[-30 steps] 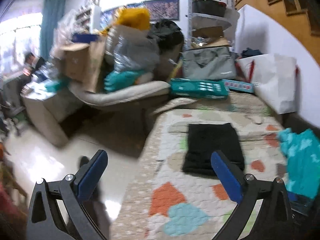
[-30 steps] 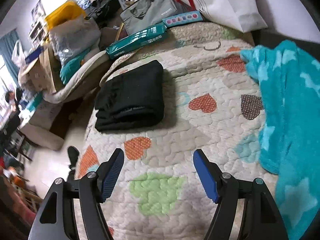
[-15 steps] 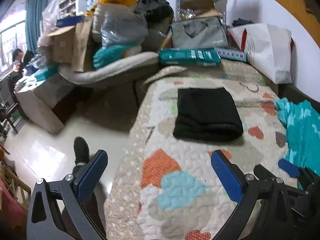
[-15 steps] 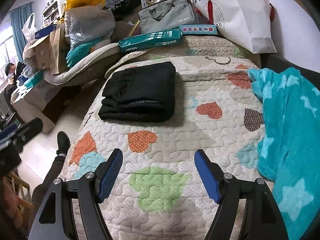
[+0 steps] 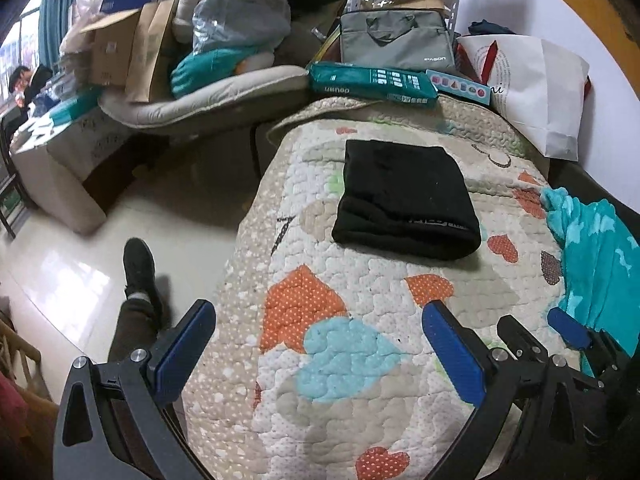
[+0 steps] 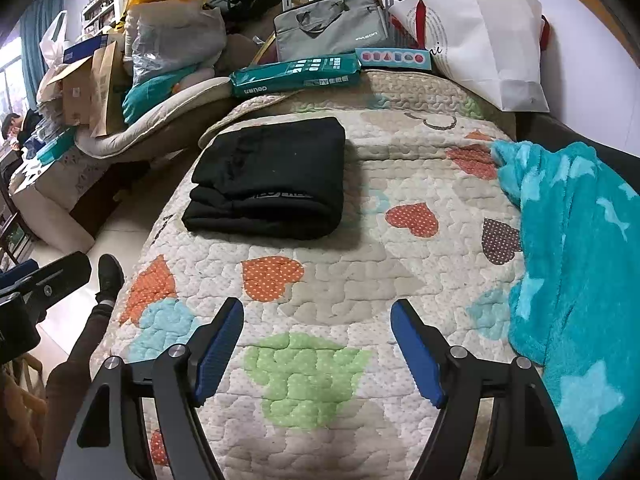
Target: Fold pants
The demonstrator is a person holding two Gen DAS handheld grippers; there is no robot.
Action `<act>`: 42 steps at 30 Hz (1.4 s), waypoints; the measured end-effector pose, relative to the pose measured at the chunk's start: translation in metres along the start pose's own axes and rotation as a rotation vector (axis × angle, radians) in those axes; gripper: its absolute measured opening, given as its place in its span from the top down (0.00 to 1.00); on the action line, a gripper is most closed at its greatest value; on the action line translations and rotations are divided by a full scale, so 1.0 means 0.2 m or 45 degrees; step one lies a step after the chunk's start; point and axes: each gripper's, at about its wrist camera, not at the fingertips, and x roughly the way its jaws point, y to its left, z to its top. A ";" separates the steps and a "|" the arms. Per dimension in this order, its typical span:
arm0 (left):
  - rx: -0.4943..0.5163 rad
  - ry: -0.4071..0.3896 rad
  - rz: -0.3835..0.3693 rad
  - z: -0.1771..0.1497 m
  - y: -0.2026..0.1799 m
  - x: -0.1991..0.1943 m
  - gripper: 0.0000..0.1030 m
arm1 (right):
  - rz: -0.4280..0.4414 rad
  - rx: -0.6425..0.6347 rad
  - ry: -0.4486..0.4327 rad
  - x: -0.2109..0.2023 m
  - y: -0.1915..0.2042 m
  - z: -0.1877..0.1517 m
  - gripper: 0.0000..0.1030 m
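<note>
Heart-patterned quilt [image 6: 360, 288] bears folded black pants [image 6: 272, 178], teal blanket [image 6: 572, 264], perhaps boxes.

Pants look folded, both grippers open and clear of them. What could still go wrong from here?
1. The folded black pants lie near the heart-patterned quilt edge above the floor; a nudge could slide them off.
2. The fluffy teal blanket lies close beside the right gripper; it might snag.
3. The left gripper sits close beside the right one; they could bump.

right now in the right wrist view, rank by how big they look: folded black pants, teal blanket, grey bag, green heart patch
1. teal blanket, though nearness inflates it
2. folded black pants
3. green heart patch and grey bag look alike; the bag is much farther, so unranked
</note>
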 end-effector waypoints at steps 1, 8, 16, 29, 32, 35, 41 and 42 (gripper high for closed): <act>-0.004 0.007 -0.005 0.00 0.00 0.01 0.00 | -0.001 0.001 0.001 0.00 0.00 0.00 0.21; 0.004 0.023 -0.016 -0.01 -0.01 0.02 0.00 | -0.002 0.000 0.009 0.01 0.00 -0.01 0.21; 0.008 0.057 -0.025 -0.01 -0.01 0.06 0.00 | -0.006 0.011 0.014 0.02 0.00 -0.01 0.21; 0.002 0.087 -0.034 -0.03 -0.01 0.08 0.00 | -0.003 0.015 0.022 0.03 -0.01 -0.01 0.20; 0.002 0.090 -0.033 -0.03 -0.01 0.08 0.00 | 0.000 0.018 0.025 0.03 -0.01 -0.02 0.20; 0.002 0.094 -0.034 -0.04 -0.01 0.09 0.00 | 0.001 0.016 0.024 0.03 -0.01 -0.01 0.20; -0.001 0.100 -0.034 -0.04 -0.01 0.09 0.00 | 0.003 0.008 0.027 0.04 0.00 -0.02 0.20; -0.003 0.101 -0.035 -0.05 -0.01 0.10 0.00 | 0.004 0.007 0.028 0.04 0.00 -0.02 0.19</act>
